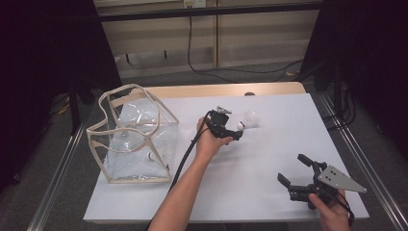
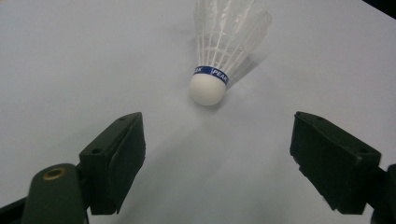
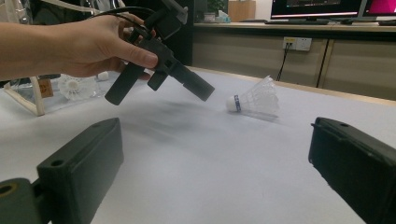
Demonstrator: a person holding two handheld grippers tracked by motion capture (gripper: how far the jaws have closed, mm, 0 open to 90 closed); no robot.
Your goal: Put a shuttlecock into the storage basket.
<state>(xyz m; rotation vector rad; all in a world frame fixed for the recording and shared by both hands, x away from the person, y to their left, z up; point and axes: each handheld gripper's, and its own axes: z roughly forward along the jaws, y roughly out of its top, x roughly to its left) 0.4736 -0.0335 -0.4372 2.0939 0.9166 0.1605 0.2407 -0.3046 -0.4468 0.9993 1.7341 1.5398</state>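
Note:
A white feathered shuttlecock point(image 1: 250, 119) with a blue band lies on its side on the white table point(image 1: 240, 168). My left gripper point(image 1: 238, 131) hovers just short of its cork end, tilted down, jaws open and empty. In the left gripper view the shuttlecock point(image 2: 219, 51) lies just beyond the open left gripper point(image 2: 218, 128), cork toward me. My right gripper point(image 1: 292, 168) rests open and empty near the table's front right. In the right gripper view, past the open right gripper point(image 3: 217, 140), the left gripper point(image 3: 161, 95) hangs just left of the shuttlecock point(image 3: 254, 100).
A clear plastic bag point(image 1: 134, 139) with beige trim stands open at the table's left, with another shuttlecock point(image 1: 150, 156) inside it. Metal frame rails run along both table sides. Cables lie on the floor behind.

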